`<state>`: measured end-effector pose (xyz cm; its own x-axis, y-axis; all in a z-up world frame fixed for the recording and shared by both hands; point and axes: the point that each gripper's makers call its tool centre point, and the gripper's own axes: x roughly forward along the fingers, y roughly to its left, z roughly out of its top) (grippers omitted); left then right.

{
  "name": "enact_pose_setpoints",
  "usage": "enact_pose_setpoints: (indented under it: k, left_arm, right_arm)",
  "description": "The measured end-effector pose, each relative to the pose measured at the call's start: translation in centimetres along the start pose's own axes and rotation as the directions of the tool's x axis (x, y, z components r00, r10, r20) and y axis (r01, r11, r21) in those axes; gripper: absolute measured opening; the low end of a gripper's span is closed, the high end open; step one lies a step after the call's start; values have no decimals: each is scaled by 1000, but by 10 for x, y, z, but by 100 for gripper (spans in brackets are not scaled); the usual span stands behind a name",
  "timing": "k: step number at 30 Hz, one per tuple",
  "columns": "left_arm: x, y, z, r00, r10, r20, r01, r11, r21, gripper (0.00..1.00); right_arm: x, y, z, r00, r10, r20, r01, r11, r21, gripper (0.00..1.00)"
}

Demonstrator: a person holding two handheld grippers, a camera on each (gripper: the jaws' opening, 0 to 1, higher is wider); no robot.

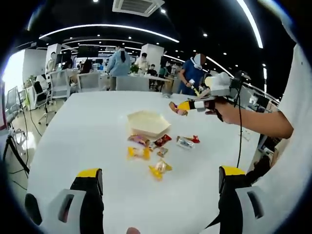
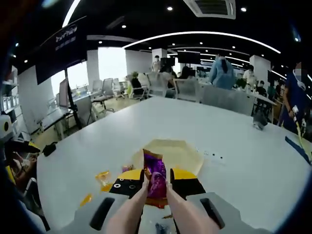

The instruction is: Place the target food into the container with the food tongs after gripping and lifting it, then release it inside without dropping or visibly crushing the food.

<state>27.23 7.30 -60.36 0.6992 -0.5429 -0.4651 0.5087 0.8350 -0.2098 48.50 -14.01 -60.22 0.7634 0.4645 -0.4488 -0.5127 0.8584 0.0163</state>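
Observation:
My right gripper (image 2: 156, 183) is shut on a pair of pale food tongs (image 2: 134, 207). The tongs pinch a purple snack packet (image 2: 156, 170), held in the air above the near edge of the hexagonal paper container (image 2: 183, 153). In the left gripper view the right gripper (image 1: 187, 105) comes in from the right, a person's hand behind it. There the packet (image 1: 177, 108) hangs just right of and above the container (image 1: 147, 123). My left gripper (image 1: 161, 183) stands open and holds nothing, low over the white table's near side.
Several wrapped snacks lie loose in front of the container: yellow ones (image 1: 139, 152) (image 1: 160, 168), a red one (image 1: 164, 140) and a clear one (image 1: 185, 142). The white table (image 1: 87, 126) is bare to the left. People and chairs stand beyond its far edge.

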Motion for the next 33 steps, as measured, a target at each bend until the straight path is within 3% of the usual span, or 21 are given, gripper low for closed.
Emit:
enact_pose_setpoints:
  k: [7, 14, 33]
  left_arm:
    - [4, 4, 0, 1000, 6, -10, -6, 1000, 10, 100]
    - [4, 10, 6, 999, 26, 21, -27, 999, 17, 100]
    - [2, 20, 1, 999, 35, 24, -35, 999, 18, 100]
  right_arm:
    - [23, -5, 20, 1000, 10, 14, -9, 1000, -20, 20]
    - [42, -8, 36, 1000, 13, 29, -12, 999, -32, 20]
    - [72, -6, 34, 1000, 27, 6, -27, 999, -38, 20]
